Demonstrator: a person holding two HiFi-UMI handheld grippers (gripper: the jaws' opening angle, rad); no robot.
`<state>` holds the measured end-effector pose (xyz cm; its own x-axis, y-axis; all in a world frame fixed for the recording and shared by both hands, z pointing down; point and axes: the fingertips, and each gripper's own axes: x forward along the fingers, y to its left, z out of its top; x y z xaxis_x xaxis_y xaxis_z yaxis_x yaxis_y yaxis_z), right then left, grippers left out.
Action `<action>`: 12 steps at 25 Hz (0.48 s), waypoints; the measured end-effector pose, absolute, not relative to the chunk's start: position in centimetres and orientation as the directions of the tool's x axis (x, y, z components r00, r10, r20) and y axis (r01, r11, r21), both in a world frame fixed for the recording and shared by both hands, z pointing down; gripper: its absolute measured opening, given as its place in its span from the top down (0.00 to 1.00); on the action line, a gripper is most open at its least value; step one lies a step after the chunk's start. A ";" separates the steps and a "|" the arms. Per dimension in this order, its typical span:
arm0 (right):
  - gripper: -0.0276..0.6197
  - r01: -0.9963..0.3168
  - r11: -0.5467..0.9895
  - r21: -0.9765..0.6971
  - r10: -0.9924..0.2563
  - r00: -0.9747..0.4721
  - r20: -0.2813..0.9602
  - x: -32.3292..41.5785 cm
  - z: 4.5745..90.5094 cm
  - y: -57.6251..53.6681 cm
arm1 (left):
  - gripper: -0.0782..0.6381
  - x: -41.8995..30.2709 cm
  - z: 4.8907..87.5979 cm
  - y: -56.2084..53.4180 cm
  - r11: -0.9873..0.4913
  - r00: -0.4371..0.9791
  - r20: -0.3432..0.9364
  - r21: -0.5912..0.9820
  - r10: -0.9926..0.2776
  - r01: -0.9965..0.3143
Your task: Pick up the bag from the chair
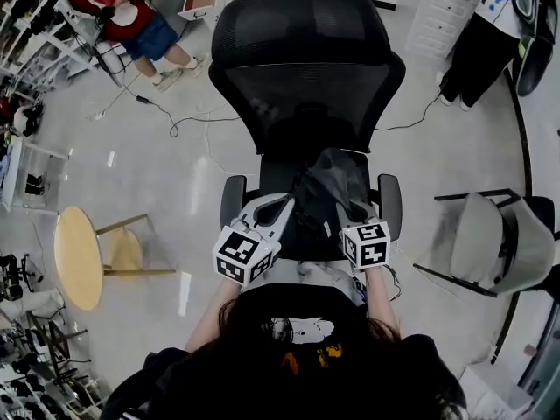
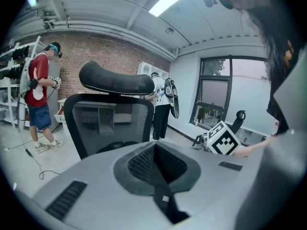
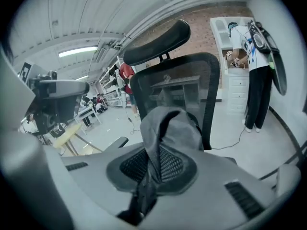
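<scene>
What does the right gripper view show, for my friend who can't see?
The right gripper is shut on a grey bag that bunches up beyond its jaws. A black mesh chair stands behind it, a person farther off.

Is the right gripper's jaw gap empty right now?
No, in the right gripper view the right gripper has its jaws closed on a fold of the grey bag.

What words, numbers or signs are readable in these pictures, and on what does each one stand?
No text is readable in any view.
Marker cubes: black and white square patterns only, no letters.
Tag on the strap: too small to read.
Orange print on the person's black shirt: blurred, unreadable.
</scene>
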<state>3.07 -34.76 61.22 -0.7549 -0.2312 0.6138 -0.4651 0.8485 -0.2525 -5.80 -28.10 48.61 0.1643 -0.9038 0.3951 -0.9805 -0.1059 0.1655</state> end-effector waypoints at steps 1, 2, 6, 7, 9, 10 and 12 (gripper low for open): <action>0.92 -0.458 0.852 -0.252 -0.228 -0.760 0.608 2.9 60.9 -34.3 | 0.88 -5.8 48.7 -27.7 -0.101 0.161 0.399 0.166 -0.903 -0.981; 0.92 -0.452 0.856 -0.251 -0.226 -0.764 0.605 2.8 60.6 -33.9 | 0.88 -5.8 48.9 -27.4 -0.097 0.157 0.401 0.167 -0.902 -0.981; 0.92 -0.436 0.869 -0.235 -0.223 -0.768 0.600 2.8 59.6 -32.5 | 0.88 -5.8 49.0 -26.2 -0.083 0.145 0.404 0.168 -0.903 -0.982; 0.92 -0.436 0.870 -0.230 -0.227 -0.768 0.599 2.8 59.3 -32.3 | 0.88 -5.9 48.9 -26.0 -0.081 0.143 0.401 0.168 -0.905 -0.982; 0.92 -0.439 0.872 -0.216 -0.239 -0.767 0.595 2.9 58.6 -32.1 | 0.88 -6.2 48.6 -25.7 -0.078 0.139 0.391 0.166 -0.910 -0.983; 0.92 -0.441 0.873 -0.209 -0.245 -0.767 0.592 3.0 58.2 -31.9 | 0.88 -6.4 48.4 -25.5 -0.075 0.135 0.386 0.166 -0.913 -0.983; 0.92 -0.446 0.872 -0.201 -0.258 -0.769 0.585 3.2 57.3 -31.4 | 0.88 -6.8 48.1 -24.8 -0.065 0.125 0.377 0.166 -0.918 -0.984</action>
